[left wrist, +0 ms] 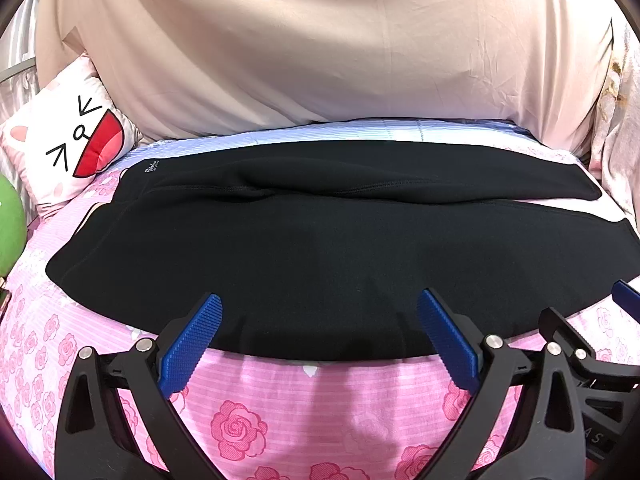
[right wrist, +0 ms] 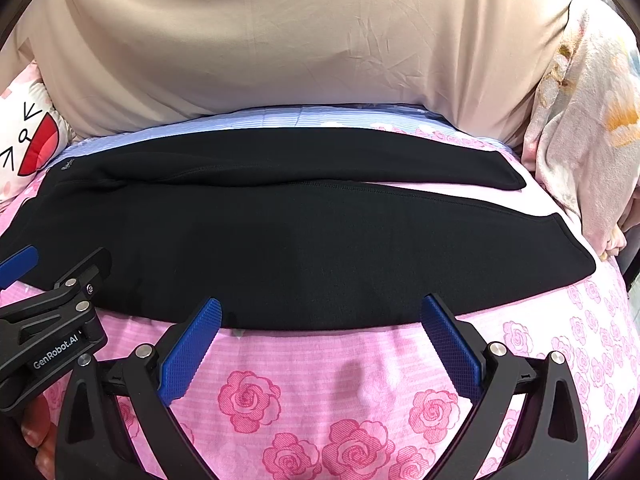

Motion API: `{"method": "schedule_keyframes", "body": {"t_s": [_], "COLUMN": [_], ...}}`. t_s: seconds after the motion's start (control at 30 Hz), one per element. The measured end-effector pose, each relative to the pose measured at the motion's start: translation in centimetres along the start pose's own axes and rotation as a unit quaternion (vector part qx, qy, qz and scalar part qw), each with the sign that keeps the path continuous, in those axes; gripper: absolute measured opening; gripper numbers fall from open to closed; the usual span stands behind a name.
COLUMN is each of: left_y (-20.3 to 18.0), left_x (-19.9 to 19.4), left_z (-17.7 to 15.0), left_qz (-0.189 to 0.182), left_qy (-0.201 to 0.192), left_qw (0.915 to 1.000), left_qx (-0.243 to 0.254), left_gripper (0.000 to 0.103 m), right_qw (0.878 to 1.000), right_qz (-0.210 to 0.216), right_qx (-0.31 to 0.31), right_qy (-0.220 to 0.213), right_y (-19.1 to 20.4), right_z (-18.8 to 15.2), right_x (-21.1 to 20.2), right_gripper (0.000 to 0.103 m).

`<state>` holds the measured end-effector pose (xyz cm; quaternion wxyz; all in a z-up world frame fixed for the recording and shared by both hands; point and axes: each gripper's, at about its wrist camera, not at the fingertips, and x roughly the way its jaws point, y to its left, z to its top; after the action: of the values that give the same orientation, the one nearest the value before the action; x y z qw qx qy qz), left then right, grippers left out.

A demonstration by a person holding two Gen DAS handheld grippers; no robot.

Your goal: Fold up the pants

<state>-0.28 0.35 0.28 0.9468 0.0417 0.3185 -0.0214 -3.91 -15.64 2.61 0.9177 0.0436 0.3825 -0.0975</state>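
The black pants (left wrist: 320, 248) lie flat across the rose-print bed (left wrist: 280, 408), legs side by side, while the left gripper (left wrist: 320, 332) and right gripper (right wrist: 320, 332) hover spread at the near edge, apparently to pinch it for folding.

The small pale logo (left wrist: 152, 168) on the pants (left wrist: 320, 248), far ahead and left of the left fingers (left wrist: 192, 344), is staying too small to read. The green object (left wrist: 10, 228) is getting cut off by the left edge. The pants are hiding the bedsheet (right wrist: 304, 376) just ahead of the right fingers (right wrist: 452, 344).
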Motion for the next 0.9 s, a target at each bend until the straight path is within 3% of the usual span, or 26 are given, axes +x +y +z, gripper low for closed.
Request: {"method": "schedule_keyframes", "body": {"t_s": [0.9], "left_y": [0.19], "left_x": [0.13], "left_z": [-0.14], "left_qz": [0.0], "left_qy": [0.001], "left_qw": [1.0], "left_qx": [-0.001], "left_gripper": [0.096], "right_qw": [1.0], "right_qz": [-0.002], "right_qx": [-0.001], "right_qy": [0.0], "right_y": [0.02], "right_z": [-0.15], "right_x": [0.02], "right_gripper": [0.098]}}
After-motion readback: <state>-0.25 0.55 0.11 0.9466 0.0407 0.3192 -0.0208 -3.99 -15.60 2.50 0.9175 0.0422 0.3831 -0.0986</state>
